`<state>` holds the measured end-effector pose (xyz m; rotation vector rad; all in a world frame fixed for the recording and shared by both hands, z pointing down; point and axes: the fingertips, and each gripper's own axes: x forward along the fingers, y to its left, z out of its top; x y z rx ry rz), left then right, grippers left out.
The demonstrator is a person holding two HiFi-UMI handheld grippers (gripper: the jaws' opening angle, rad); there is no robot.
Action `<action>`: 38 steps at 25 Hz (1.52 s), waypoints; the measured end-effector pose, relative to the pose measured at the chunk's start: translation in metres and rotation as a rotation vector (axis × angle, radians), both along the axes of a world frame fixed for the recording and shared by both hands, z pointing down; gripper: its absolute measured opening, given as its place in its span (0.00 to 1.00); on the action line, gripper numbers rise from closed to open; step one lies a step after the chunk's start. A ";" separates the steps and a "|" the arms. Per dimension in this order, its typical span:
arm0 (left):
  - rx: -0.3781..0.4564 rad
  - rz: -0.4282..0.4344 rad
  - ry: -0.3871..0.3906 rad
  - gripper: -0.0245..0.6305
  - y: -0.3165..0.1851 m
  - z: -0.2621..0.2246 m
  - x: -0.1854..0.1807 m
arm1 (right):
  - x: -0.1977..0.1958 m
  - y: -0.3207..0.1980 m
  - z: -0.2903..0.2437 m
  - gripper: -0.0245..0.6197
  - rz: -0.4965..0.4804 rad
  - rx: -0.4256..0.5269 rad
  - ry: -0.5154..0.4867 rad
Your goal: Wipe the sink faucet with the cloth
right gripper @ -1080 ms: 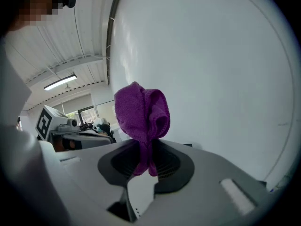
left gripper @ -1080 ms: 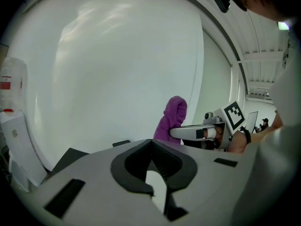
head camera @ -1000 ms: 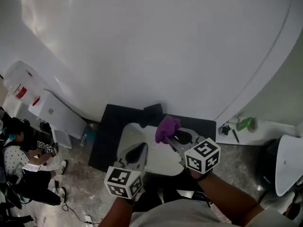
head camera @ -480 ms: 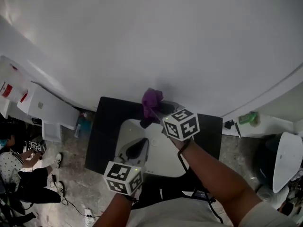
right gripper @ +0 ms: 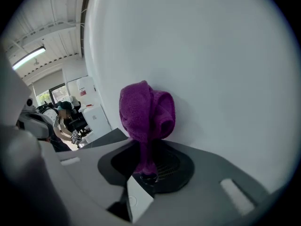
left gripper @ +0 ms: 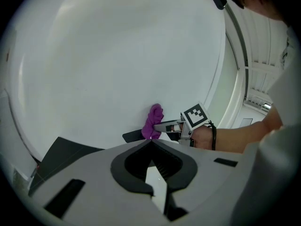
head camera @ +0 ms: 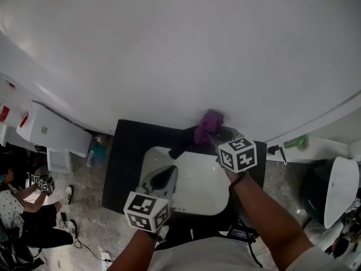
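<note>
We've got a black tabletop (head camera: 125,162) up against the white wall (head camera: 169,49), a white sink (head camera: 194,180) set into it, dark faucet (head camera: 180,144) at the back edge.

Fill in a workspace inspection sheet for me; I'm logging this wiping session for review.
Surface: black counter around a white sink, against a white wall.
Job's things: purple cloth up by the black faucet; contact cannot be told.
Clutter: green item and small dark bits on the right ledge.
Grippers: right gripper shut on the cloth; left gripper shut, empty, over the sink.
Cables: thin cable on the floor, lower left.
Surroundings: white cabinets and a seated person at left.
</note>
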<state>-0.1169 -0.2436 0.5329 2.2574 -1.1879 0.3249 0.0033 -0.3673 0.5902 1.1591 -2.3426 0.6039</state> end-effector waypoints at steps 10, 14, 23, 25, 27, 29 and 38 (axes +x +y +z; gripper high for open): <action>0.004 0.016 -0.016 0.05 0.002 -0.004 0.001 | -0.074 0.014 0.017 0.15 -0.158 0.012 0.045; 0.000 -0.007 -0.004 0.05 0.004 -0.003 -0.007 | 0.007 0.000 0.014 0.15 0.019 0.011 0.076; -0.010 -0.035 -0.013 0.05 0.016 -0.001 -0.023 | -0.087 0.061 0.048 0.15 -0.189 0.024 0.097; -0.013 -0.038 -0.019 0.05 0.019 0.001 -0.026 | -0.102 0.060 0.068 0.15 -0.209 0.002 0.117; -0.018 -0.039 -0.021 0.05 0.021 0.004 -0.029 | -0.113 0.058 0.079 0.15 -0.216 -0.011 0.110; -0.022 -0.040 -0.022 0.05 0.023 0.006 -0.031 | -0.129 0.063 0.080 0.15 -0.252 -0.020 0.096; -0.008 -0.041 -0.015 0.05 0.021 -0.001 -0.036 | -0.109 0.052 0.056 0.15 -0.208 0.037 0.117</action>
